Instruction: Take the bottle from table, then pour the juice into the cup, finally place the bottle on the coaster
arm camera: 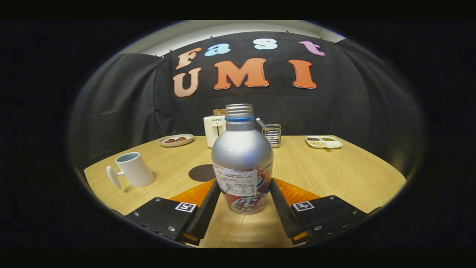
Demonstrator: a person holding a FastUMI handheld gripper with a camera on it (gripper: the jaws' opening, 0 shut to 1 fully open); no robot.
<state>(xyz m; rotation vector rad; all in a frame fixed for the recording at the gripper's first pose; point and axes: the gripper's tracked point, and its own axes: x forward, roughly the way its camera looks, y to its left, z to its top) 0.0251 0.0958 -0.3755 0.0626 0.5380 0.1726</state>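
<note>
The bottle (242,156) stands upright on the wooden table (334,175), silver-bodied with a printed label around its lower half and a bare threaded neck with no cap on it. It sits between the two fingers of the gripper (243,193); the fingers flank the labelled lower half on either side and appear to touch it there, though whether both actually press on it cannot be told from this angle. The base of the bottle appears to rest on the table surface. Just behind the bottle and slightly to its left lies a dark round coaster (202,172), flat on the table, partly hidden by the bottle's body. Further left, well apart from the bottle, stands a white cup (132,170) with its handle pointing away from the bottle, mouth open upward. Beyond the bottle, toward the far edge of the table: a white appliance (214,129), partly screened by the bottle's shoulder; a wire basket (272,134) holding a utensil, just right of the neck; a small plate (176,140) with brownish pieces to the left; a divided white tray (324,142) with small portions of food to the right. The gripper is held level, pointing straight across the table, fingers low and roughly parallel to the surface.
</note>
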